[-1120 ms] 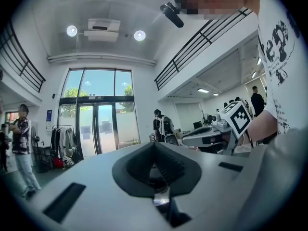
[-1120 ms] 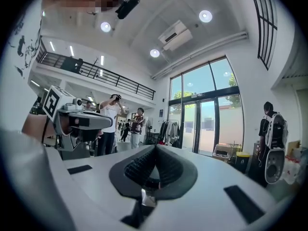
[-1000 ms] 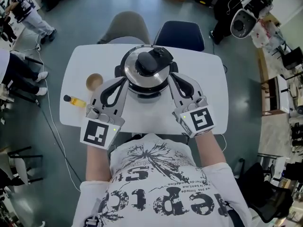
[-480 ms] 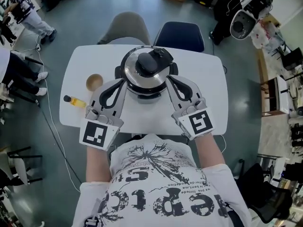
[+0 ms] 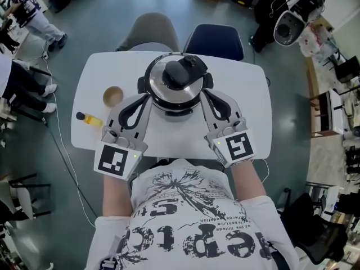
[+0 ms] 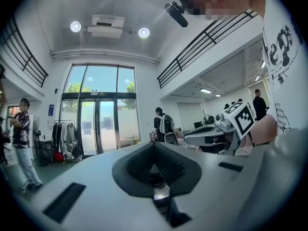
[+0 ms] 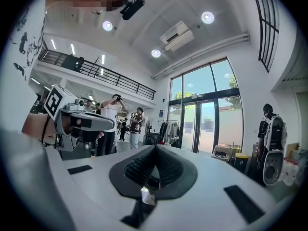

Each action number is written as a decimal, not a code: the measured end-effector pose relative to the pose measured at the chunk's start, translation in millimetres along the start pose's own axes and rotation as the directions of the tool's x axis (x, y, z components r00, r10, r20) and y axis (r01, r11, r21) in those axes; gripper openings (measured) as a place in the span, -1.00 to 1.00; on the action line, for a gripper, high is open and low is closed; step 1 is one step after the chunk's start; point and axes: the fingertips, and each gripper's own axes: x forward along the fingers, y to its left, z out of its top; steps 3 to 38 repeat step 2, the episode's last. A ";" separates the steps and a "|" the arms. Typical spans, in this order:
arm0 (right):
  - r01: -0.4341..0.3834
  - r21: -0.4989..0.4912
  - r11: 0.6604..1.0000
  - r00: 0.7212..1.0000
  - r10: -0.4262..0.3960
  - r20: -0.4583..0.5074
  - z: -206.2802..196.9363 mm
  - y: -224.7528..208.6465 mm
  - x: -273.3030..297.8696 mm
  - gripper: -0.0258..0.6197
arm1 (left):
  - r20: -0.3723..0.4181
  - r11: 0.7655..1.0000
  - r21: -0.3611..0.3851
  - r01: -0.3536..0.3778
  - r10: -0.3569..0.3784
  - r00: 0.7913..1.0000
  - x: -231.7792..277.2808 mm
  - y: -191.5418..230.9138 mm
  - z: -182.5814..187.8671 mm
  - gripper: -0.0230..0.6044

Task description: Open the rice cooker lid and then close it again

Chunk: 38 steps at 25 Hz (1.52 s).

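The rice cooker (image 5: 176,89) stands at the far middle of the white table (image 5: 247,122). Its steel lid with a black handle (image 5: 183,72) is down. My left gripper (image 5: 147,98) lies level with its tips at the cooker's left side, and its jaws are shut. My right gripper (image 5: 203,94) mirrors it at the cooker's right side, also shut. In the left gripper view the black pads (image 6: 169,165) meet and only a sliver of shiny metal shows behind them. The right gripper view shows its pads (image 7: 139,167) closed the same way. Whether the tips touch the cooker cannot be told.
A small wooden bowl (image 5: 112,97) and a lying yellow bottle (image 5: 90,120) sit on the table's left part. Two chairs (image 5: 214,41) stand behind the table. People stand off to the far left of the room.
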 end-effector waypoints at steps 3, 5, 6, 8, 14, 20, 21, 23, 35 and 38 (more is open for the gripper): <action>0.006 0.011 1.000 1.000 -0.006 0.001 -0.9 -0.5 0.0 -0.89 | -0.003 1.000 0.001 0.000 0.000 1.000 0.1 0.6 -1.3 -0.88; 0.006 0.011 1.000 1.000 -0.006 0.001 -0.9 -0.5 0.0 -0.89 | -0.003 1.000 0.001 0.000 0.000 1.000 0.1 0.6 -1.3 -0.88; 0.006 0.011 1.000 1.000 -0.006 0.001 -0.9 -0.5 0.0 -0.89 | -0.003 1.000 0.001 0.000 0.000 1.000 0.1 0.6 -1.3 -0.88; 0.006 0.011 1.000 1.000 -0.006 0.001 -0.9 -0.5 0.0 -0.89 | -0.003 1.000 0.001 0.000 0.000 1.000 0.1 0.6 -1.3 -0.88; 0.006 0.011 1.000 1.000 -0.006 0.001 -0.9 -0.5 0.0 -0.89 | -0.003 1.000 0.001 0.000 0.000 1.000 0.1 0.6 -1.3 -0.88; 0.006 0.011 1.000 1.000 -0.006 0.001 -0.9 -0.5 0.0 -0.89 | -0.003 1.000 0.001 0.000 0.000 1.000 0.1 0.6 -1.3 -0.88; 0.006 0.011 1.000 1.000 -0.006 0.001 -0.9 -0.5 0.0 -0.89 | -0.003 1.000 0.001 0.000 0.000 1.000 0.1 0.6 -1.3 -0.88; 0.006 0.011 1.000 1.000 -0.006 0.001 -0.9 -0.5 0.0 -0.89 | -0.003 1.000 0.001 0.000 0.000 1.000 0.1 0.6 -1.3 -0.88; 0.006 0.011 1.000 1.000 -0.006 0.001 -0.9 -0.5 0.0 -0.89 | -0.003 1.000 0.001 0.000 0.000 1.000 0.1 0.6 -1.3 -0.88; 0.006 0.011 1.000 1.000 -0.006 0.001 -0.9 -0.5 0.0 -0.89 | -0.003 1.000 0.001 0.000 0.000 1.000 0.1 0.6 -1.3 -0.88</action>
